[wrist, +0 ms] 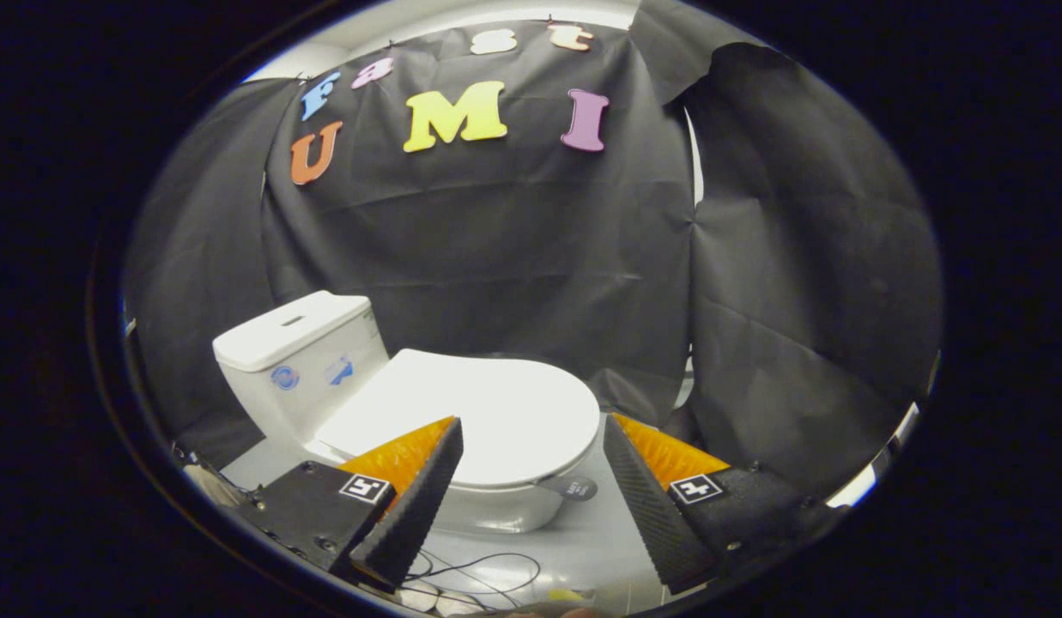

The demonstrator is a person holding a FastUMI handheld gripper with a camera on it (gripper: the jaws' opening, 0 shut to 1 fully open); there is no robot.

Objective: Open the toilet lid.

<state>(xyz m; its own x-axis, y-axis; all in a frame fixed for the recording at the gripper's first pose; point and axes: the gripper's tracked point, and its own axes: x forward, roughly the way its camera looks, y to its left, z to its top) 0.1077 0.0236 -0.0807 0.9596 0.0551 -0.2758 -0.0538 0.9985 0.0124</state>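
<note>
White toilet lid (488, 412) flat and closed, lower centre of frame; gripper (531, 433) fingers spread wide apart above it, holding nothing.

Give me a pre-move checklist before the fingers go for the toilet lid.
1. Lid down and flat on the bowl: ok, still to be opened.
2. Gripper fingers open, nothing between them: ok.
3. Fingers lined up with the lid's front edge, which lies just ahead of them: ok.
4. Grey tab under the front rim free to reach: ok.
5. Tank behind the lid, room for the lid to swing back: cannot tell.
6. Cable on the floor below the fingers, clear of the path: ok.
</note>
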